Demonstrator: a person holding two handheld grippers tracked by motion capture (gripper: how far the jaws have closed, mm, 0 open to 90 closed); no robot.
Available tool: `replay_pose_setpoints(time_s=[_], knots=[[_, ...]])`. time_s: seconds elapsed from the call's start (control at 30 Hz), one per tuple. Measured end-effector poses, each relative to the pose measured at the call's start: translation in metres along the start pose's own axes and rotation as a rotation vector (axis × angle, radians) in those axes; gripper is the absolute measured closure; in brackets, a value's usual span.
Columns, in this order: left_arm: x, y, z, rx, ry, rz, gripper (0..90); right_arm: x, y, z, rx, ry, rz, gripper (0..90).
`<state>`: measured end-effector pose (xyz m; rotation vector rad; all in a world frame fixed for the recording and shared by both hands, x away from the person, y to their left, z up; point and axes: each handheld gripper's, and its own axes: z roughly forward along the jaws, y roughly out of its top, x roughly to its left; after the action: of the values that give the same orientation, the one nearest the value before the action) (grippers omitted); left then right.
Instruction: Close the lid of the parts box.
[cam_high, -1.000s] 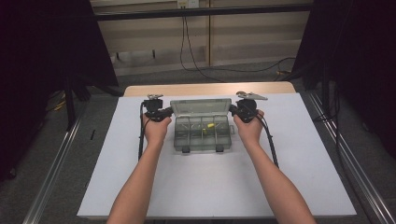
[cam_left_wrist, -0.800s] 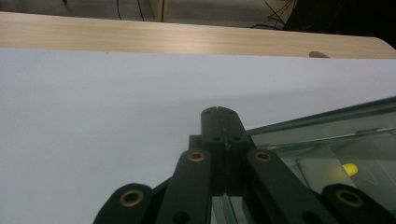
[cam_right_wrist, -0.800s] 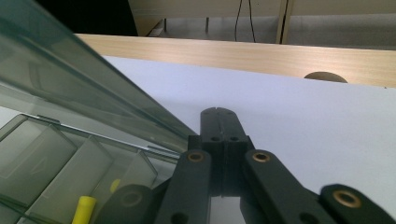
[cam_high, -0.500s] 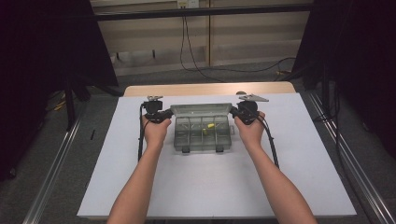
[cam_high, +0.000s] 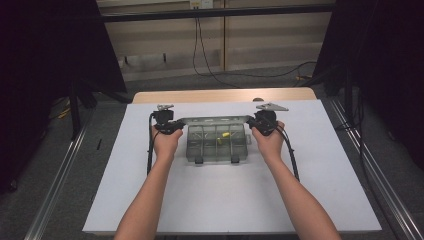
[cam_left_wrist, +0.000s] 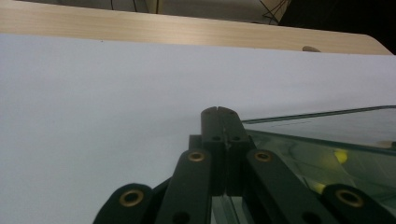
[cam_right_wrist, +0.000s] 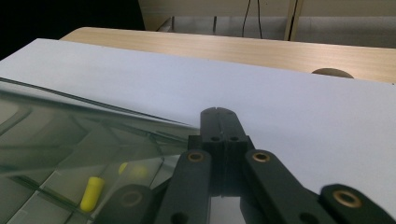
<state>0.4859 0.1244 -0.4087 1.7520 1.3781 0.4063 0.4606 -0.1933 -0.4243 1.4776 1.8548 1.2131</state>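
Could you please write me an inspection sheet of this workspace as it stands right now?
Surface: white sheet over a wooden table, flat and clean.
Job's things: clear compartment box near the sheet's far middle, its lid raised at the back; a small yellow piece lies in one compartment.
Clutter: nothing seen on the sheet.
Grippers: left tool at the box's left far corner, right tool at its right far corner; both have jaws shut, with nothing visibly clamped.
Cables: a black cable trails from each tool along the forearm.
Surroundings: black curtains on both sides, wires on the floor behind.
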Motion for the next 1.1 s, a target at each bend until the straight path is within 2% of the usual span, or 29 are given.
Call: replay_pose_setpoints(time_s=[1.1], knots=[[0.002, -0.0069, -0.0028, 0.013, -0.017, 0.026, 90.0, 0.0011, -0.0075, -0.0036, -0.003, 0.015, -0.007, 90.0]])
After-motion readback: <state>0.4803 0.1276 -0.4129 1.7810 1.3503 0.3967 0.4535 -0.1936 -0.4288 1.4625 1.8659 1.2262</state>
